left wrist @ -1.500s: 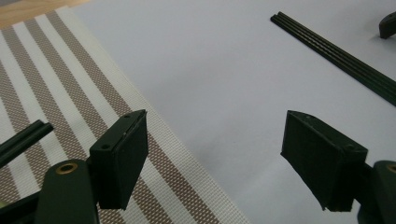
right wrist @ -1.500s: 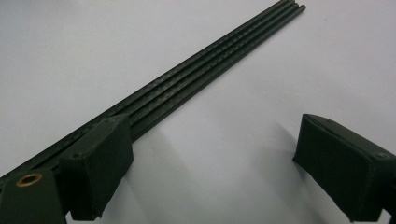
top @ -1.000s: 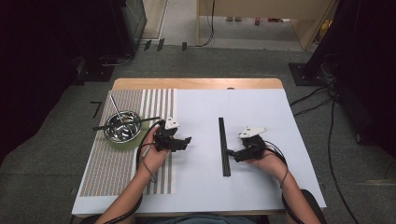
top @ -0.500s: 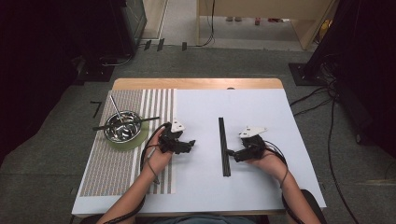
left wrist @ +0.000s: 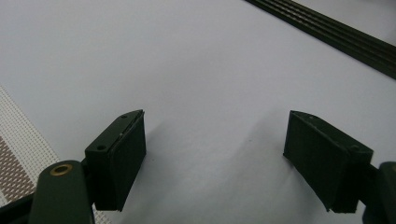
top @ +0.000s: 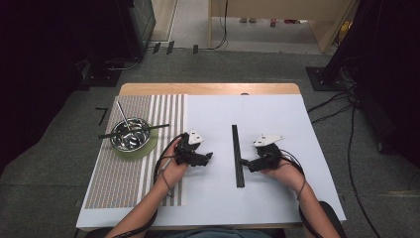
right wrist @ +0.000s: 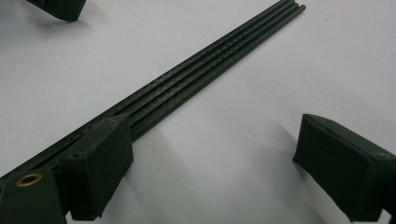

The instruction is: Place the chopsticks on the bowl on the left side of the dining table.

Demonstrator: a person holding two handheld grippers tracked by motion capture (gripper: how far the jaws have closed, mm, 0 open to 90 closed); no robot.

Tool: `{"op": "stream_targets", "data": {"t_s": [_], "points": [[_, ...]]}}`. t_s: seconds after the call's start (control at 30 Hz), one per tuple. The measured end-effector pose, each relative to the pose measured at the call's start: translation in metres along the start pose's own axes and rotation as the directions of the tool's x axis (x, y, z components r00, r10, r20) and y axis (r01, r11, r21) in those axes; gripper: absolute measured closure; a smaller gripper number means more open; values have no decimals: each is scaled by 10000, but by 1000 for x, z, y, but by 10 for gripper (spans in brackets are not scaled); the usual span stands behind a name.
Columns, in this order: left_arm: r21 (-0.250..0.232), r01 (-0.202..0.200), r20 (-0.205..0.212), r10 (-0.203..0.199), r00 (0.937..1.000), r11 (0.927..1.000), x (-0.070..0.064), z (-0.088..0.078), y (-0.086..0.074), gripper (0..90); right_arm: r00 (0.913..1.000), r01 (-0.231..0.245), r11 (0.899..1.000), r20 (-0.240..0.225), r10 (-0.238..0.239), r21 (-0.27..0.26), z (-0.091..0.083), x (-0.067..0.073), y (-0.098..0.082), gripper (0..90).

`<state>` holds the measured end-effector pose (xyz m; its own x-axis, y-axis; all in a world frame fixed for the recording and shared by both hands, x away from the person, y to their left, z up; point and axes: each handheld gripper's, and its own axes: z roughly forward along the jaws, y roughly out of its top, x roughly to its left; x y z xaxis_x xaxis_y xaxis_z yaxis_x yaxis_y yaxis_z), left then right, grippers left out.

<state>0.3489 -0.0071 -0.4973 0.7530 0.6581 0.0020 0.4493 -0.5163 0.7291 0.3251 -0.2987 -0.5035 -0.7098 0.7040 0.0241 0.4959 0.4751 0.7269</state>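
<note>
Tabletop [top: 297, 198]: white sheet over wood, with a striped mat [top: 124, 183] along the left side.

Rods [top: 238, 154]: bundle of thin black rods, lying flat near the middle of the tabletop and running near to far; untouched, with none lifted.

Right gripper [top: 246, 162]: held just right of the rods, pointing left at their near half. Fingers [right wrist: 100, 163] released and spread wide; one stands right at the rods' edge, the other over bare sheet. Nothing grasped.

Left gripper [top: 207, 156]: left of the rods, pointing right, apart from them. Fingers [left wrist: 119, 156] released, wide apart, with only white sheet between them.

Bowl [top: 130, 134]: shiny metal, on a green coaster [top: 143, 150] at the mat's far end, utensils resting in it.
</note>
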Motion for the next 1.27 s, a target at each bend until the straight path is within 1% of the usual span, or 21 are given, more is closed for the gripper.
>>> {"op": "stream_targets", "data": {"t_s": [0.07, 0.13, 1.27], "points": [[9, -62, -3, 62, 10000, 10000, -1, 1, 1, 211, 10000, 1, 10000, -1, -1, 1, 0, 0, 0, 109], [10, 4, 11, -4, 10000, 10000, -2, 1, 1, 205, 10000, -1, 10000, -1, 1, 0, 0, 0, 0, 109], [9, 2, -3, -2, 10000, 10000, -2, 2, 0, 202, 10000, -4, 10000, 2, 4, 5, 0, 0, 0, 109]]}}
